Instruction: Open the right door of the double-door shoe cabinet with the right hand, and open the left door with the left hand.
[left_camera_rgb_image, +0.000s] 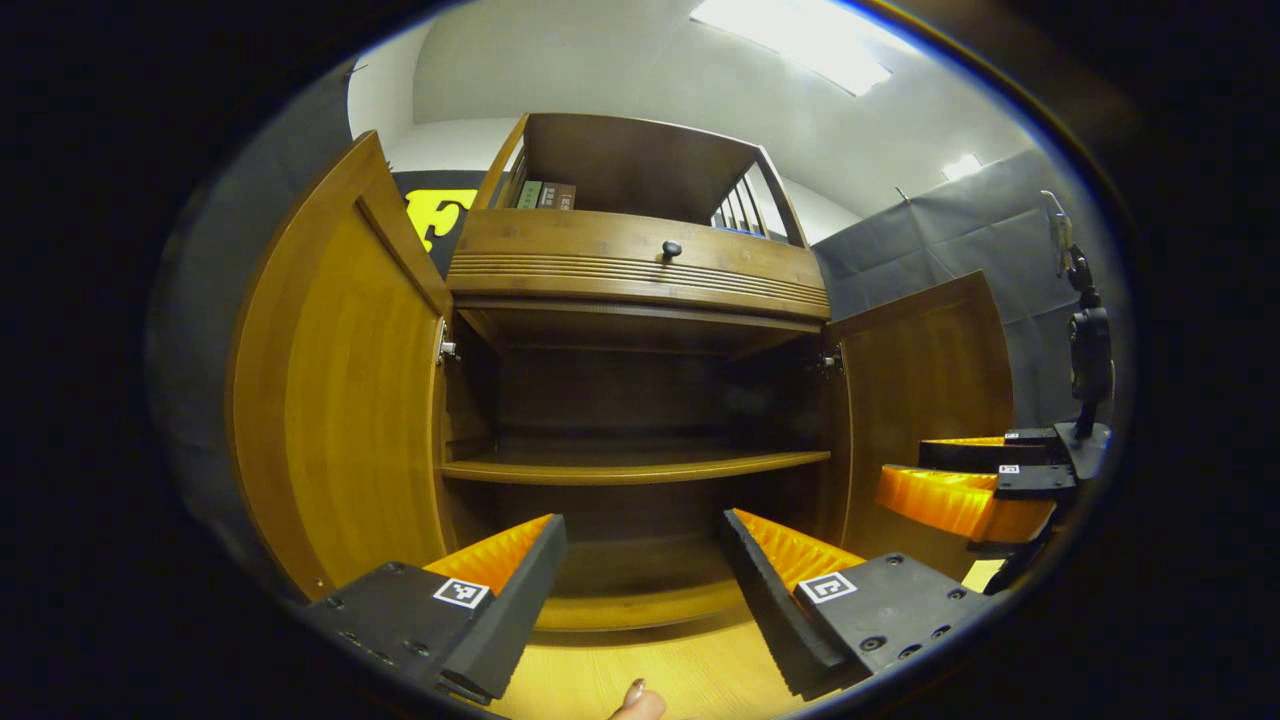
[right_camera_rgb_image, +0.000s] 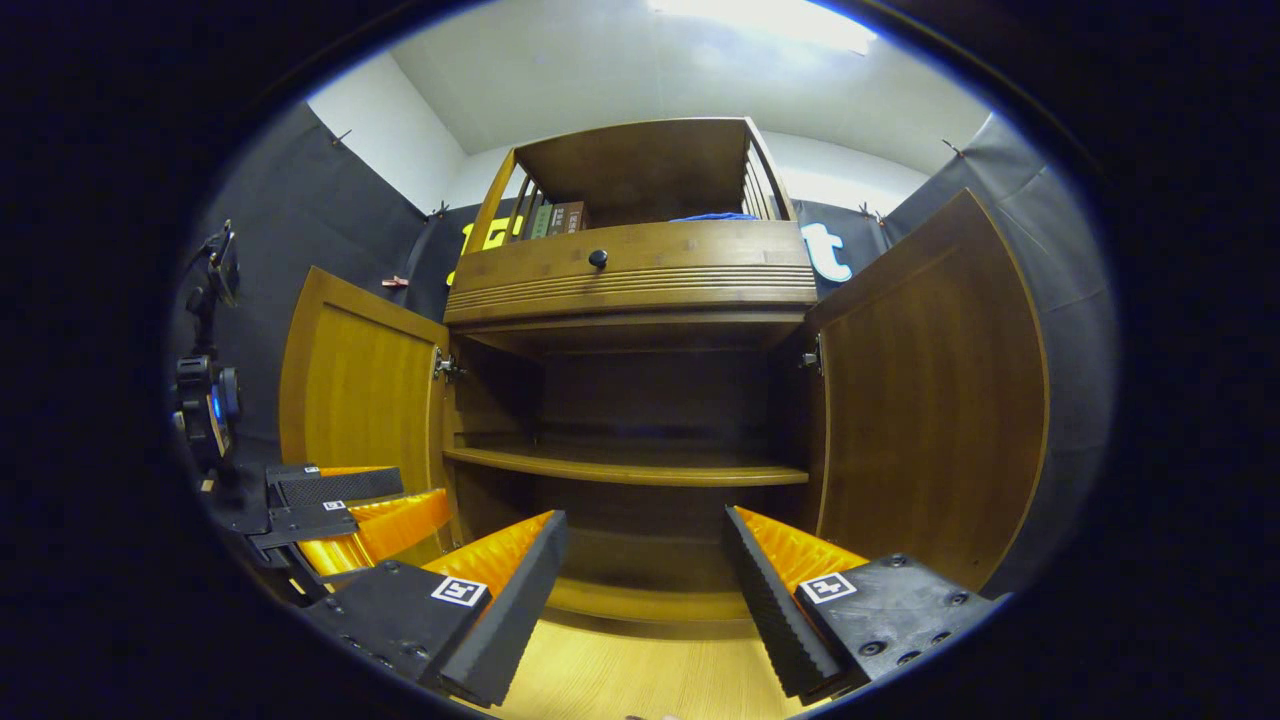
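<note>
The wooden shoe cabinet stands ahead with both doors swung wide. Its left door and right door stand out to the sides in the left gripper view. The right gripper view shows the left door, the right door and the bare inner shelf. My left gripper is open in front of the lower compartment, holding nothing. My right gripper is open too, also apart from the doors. The right gripper appears beside the right door, and the left gripper by the left door.
A drawer with a black knob sits above the compartment, and books stand on the top shelf. The floor is pale wood. A fingertip shows at the bottom edge. A black device on a stand is at the right.
</note>
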